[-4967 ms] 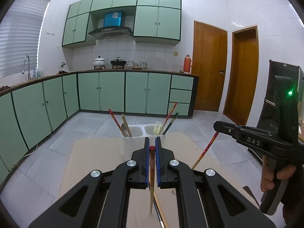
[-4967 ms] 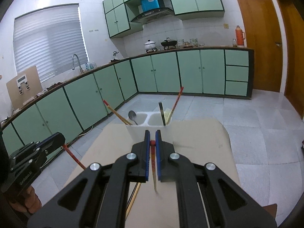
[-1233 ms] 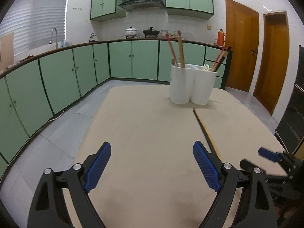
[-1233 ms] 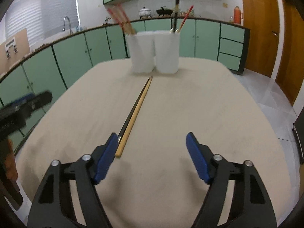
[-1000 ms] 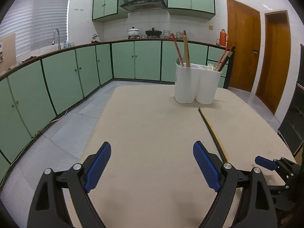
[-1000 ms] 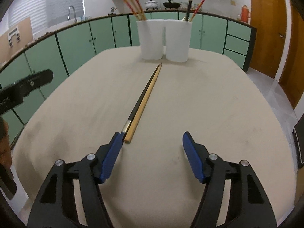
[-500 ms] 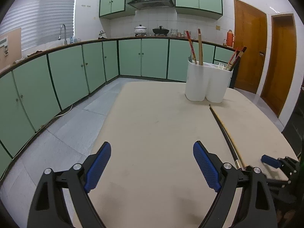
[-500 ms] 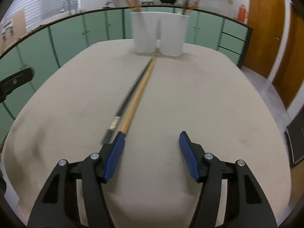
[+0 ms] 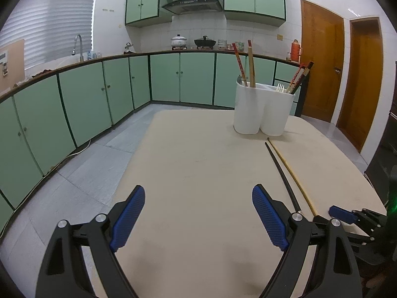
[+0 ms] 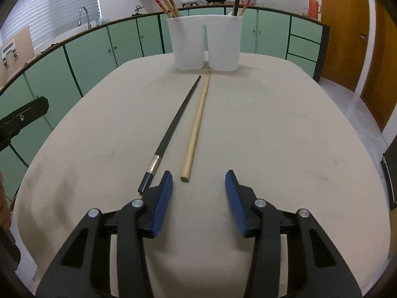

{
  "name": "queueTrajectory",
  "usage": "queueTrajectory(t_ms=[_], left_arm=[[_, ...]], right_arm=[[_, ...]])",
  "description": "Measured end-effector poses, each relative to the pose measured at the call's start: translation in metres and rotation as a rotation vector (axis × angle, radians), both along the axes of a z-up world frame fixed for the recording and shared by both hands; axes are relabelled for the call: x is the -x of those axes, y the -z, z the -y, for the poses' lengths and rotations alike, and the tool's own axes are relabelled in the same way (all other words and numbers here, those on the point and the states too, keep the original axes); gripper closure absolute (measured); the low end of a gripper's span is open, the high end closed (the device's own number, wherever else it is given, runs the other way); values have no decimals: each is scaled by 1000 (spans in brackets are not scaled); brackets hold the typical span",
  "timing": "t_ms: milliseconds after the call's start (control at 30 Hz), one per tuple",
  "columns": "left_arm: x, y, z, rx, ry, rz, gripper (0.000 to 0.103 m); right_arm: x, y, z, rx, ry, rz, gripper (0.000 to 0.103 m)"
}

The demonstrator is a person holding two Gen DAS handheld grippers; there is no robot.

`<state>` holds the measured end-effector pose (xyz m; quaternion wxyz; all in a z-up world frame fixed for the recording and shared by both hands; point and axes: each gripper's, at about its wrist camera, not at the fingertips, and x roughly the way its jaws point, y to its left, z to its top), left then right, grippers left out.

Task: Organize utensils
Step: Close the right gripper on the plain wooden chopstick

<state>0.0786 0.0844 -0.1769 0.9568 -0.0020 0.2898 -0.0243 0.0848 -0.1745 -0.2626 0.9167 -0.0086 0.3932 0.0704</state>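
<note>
Both claws spread and holding nothing, right claw [image 10: 198, 193] near two chopsticks, one black [image 10: 173, 126], one wooden [image 10: 196, 126], left claw [image 9: 198, 218]

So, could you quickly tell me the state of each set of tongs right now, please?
Left tongs: open, holding nothing.
Right tongs: open, holding nothing, near the wooden chopstick.

Both grippers, L [image 9: 198, 213] & R [image 10: 198, 193], now empty; 2 red chopsticks [image 9: 239, 62] seemingly in holder [image 9: 263, 109].
</note>
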Motion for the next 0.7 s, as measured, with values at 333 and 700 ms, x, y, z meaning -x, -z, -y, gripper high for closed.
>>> queueTrajectory(t_ms=[333, 700], left_arm=[[-1, 0, 18, 2, 40, -11, 17], [3, 12, 72, 29, 101, -42, 17]], right_arm=[[-3, -1, 5, -33, -11, -9, 97], [9, -15, 57, -53, 122, 52, 97]])
